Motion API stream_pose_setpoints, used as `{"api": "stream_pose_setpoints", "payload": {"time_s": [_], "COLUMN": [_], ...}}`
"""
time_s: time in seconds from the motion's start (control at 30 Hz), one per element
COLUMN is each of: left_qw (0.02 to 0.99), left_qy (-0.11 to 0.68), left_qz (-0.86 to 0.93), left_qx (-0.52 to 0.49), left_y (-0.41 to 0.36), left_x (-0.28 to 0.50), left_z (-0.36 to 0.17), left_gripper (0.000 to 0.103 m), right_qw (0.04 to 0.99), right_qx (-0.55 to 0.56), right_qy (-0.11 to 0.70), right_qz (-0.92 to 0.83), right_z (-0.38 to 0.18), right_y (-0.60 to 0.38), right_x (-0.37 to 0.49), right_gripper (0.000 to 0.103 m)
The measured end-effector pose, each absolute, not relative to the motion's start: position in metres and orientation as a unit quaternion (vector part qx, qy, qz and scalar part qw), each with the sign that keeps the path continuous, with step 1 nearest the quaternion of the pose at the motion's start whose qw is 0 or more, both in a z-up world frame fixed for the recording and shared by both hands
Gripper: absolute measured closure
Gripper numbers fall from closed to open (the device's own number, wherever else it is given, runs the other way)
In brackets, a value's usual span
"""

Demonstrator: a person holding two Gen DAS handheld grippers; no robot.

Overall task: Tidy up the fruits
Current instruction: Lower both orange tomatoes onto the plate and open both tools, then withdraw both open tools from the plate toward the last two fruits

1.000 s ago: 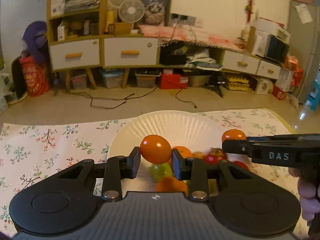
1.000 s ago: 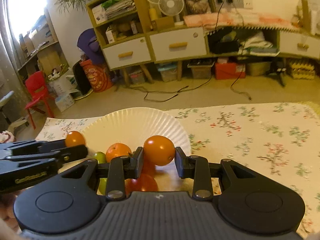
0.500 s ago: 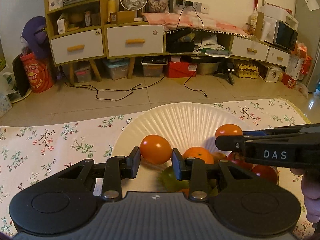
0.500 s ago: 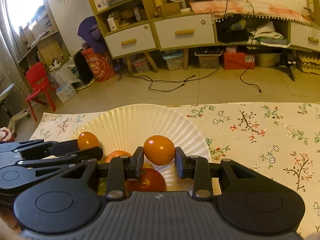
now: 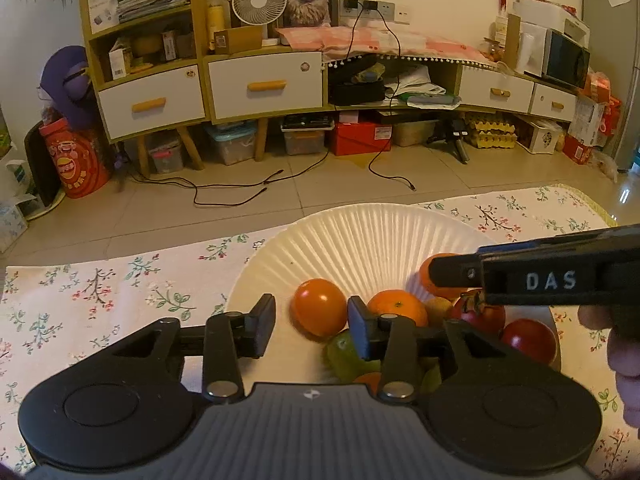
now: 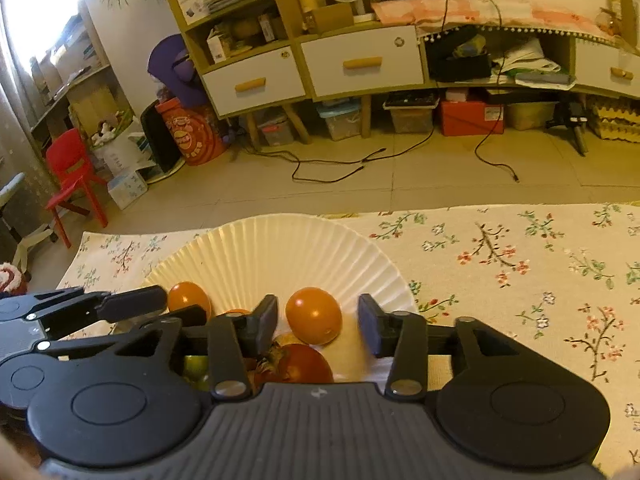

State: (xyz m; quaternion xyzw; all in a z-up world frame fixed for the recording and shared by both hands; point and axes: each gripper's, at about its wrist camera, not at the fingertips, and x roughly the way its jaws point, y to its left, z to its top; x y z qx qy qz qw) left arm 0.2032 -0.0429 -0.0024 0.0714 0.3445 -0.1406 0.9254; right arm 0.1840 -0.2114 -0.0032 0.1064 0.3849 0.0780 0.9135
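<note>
Both grippers, left (image 5: 312,330) & right (image 6: 318,324), had just spread, each freeing an orange on the plate (image 5: 360,236).

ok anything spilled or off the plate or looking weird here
Nothing stands out. All the fruit sits inside the white paper plate, none on the floral cloth. Both grippers have just opened; an orange fruit lies loose between the left gripper fingers.
</note>
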Motion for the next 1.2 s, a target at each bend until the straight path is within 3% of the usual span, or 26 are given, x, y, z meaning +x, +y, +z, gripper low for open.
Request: {"api": "stream_pose_setpoints", "payload": {"time_s": [0.6,0.87,1.2], "left_qw": [0.937,0.939,0.934], "left_qy": [0.325,0.321,0.335], "left_qz": [-0.107,-0.095,-0.093], "left_qx": [0.067,0.077,0.081], "left_y": [-0.021,-0.009,0.001], "left_x": [0.159,0.133,0.111], "left_z": [0.022,0.025,0.017], "left_gripper": [0.025,0.014,0.006], "right_qw": [0.922,0.926,0.927], "right_qx": [0.067,0.04,0.018], "right_qy": [0.378,0.373,0.37], "right_qz": [0.049,0.053,0.065], "right_z": [0.021,0.026,0.021], "right_y": [-0.219,-0.21,-0.203], "right_x": [0.144,0.121,0.1], "right_gripper": [0.035,0.022,0.016]}}
